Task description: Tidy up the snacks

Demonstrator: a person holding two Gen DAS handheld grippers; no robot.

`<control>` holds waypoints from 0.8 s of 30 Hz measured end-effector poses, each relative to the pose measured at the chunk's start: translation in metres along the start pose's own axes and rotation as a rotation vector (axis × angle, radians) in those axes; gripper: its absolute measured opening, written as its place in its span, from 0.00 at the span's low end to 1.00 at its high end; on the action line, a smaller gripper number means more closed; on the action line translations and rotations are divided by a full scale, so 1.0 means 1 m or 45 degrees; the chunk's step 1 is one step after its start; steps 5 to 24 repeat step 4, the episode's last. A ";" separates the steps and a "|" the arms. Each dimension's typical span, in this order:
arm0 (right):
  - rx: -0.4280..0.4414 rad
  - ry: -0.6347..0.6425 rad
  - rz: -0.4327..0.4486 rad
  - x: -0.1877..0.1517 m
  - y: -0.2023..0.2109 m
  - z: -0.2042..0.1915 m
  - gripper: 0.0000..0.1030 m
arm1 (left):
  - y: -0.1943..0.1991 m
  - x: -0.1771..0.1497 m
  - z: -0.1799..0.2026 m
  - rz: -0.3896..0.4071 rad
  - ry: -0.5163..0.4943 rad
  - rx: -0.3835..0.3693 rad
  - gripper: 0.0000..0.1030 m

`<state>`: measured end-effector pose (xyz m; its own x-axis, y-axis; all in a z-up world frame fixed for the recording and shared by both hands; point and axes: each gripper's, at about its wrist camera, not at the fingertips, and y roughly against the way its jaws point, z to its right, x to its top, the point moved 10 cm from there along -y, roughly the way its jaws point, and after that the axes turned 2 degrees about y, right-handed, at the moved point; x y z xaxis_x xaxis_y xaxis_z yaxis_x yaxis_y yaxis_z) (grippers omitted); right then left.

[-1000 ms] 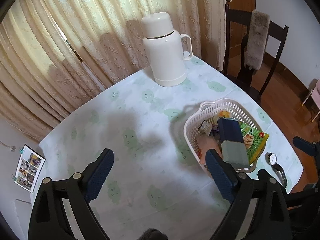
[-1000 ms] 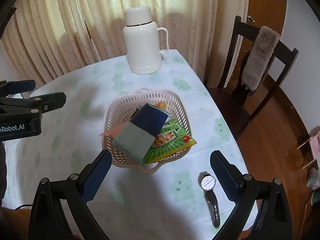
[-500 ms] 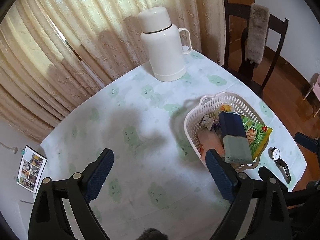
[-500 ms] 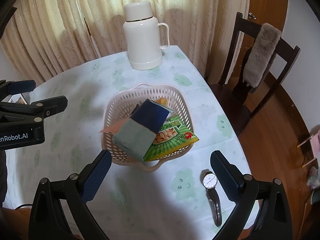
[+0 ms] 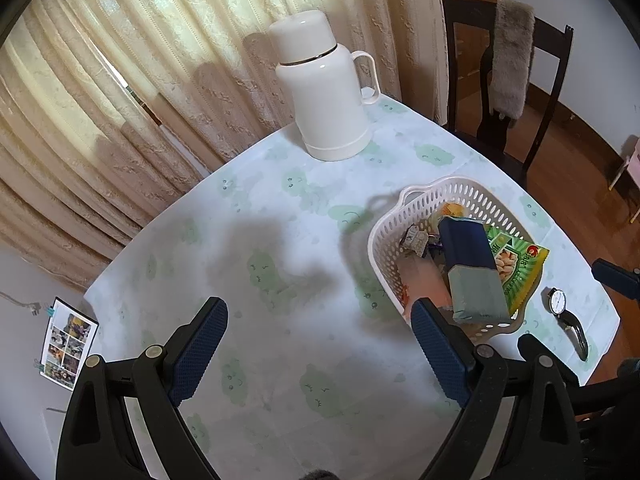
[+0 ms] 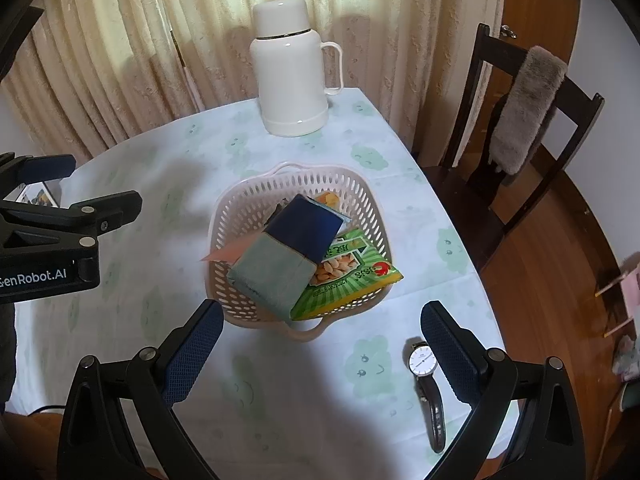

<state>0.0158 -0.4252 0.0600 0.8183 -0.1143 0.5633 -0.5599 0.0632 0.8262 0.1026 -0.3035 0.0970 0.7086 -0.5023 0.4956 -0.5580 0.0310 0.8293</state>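
Note:
A white perforated basket (image 6: 240, 216) (image 5: 384, 248) stands on the table and holds snacks. A blue and grey-green packet (image 6: 288, 252) (image 5: 472, 272) lies on top, over a green peanut bag (image 6: 352, 276) (image 5: 516, 268) that overhangs the rim. Small wrapped sweets (image 5: 416, 238) and a pink packet (image 5: 424, 284) lie underneath. My left gripper (image 5: 320, 344) is open and empty, above bare cloth left of the basket. My right gripper (image 6: 320, 344) is open and empty, above the table's near edge in front of the basket.
A white thermos jug (image 6: 290, 68) (image 5: 324, 88) stands at the back by the curtains. A wristwatch (image 6: 426, 376) (image 5: 564, 312) lies near the right front edge. A dark chair with a grey fur cover (image 6: 524, 112) stands at the right. A photo sheet (image 5: 66, 344) lies off the table's left.
Both grippers have drawn back and up a little, so the table and basket look slightly smaller. Both stay open and empty. The snacks have not moved.

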 end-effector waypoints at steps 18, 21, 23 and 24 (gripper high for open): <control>0.001 -0.004 -0.003 -0.001 0.000 -0.001 0.96 | 0.000 -0.001 0.000 -0.006 0.003 -0.004 0.89; 0.001 -0.004 -0.003 -0.001 0.000 -0.001 0.96 | 0.000 -0.001 0.000 -0.006 0.003 -0.004 0.89; 0.001 -0.004 -0.003 -0.001 0.000 -0.001 0.96 | 0.000 -0.001 0.000 -0.006 0.003 -0.004 0.89; 0.001 -0.004 -0.003 -0.001 0.000 -0.001 0.96 | 0.000 -0.001 0.000 -0.006 0.003 -0.004 0.89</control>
